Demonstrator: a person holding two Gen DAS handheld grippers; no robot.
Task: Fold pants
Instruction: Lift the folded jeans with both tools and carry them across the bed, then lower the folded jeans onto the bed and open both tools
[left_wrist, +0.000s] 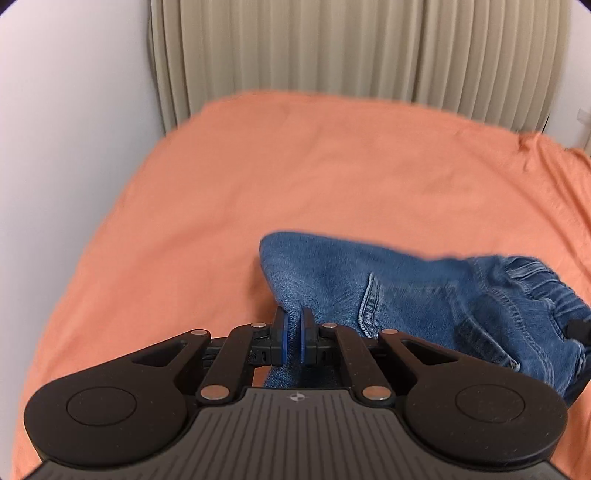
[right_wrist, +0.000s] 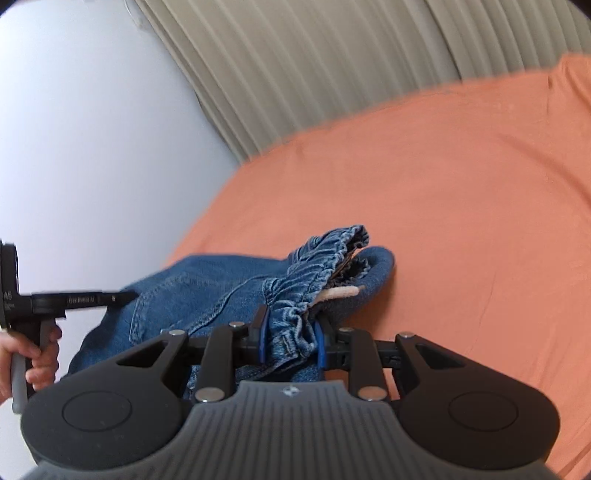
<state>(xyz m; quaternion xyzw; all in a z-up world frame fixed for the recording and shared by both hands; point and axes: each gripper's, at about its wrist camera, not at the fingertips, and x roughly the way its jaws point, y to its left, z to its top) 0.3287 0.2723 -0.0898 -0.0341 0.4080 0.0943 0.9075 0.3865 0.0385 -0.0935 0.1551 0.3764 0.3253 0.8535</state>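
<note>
Left gripper (left_wrist: 294, 334): clamped on blue denim pants (left_wrist: 424, 295)
Right gripper (right_wrist: 290, 341): pinching gathered elastic waistband (right_wrist: 317, 273)
Pants: held over orange bedsheet (left_wrist: 258, 177)
Risk: bunched waistband may slip, skewing fold

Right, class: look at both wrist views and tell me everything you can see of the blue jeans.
The jeans are mid-blue denim with a gathered elastic waistband, a pale drawstring end and a stitched pocket. They are bunched up, not laid flat, and partly lifted over the orange bed sheet. The left gripper is shut on a fold of the fabric; the right gripper is clamped on the waistband. How far the legs reach is hidden.
</note>
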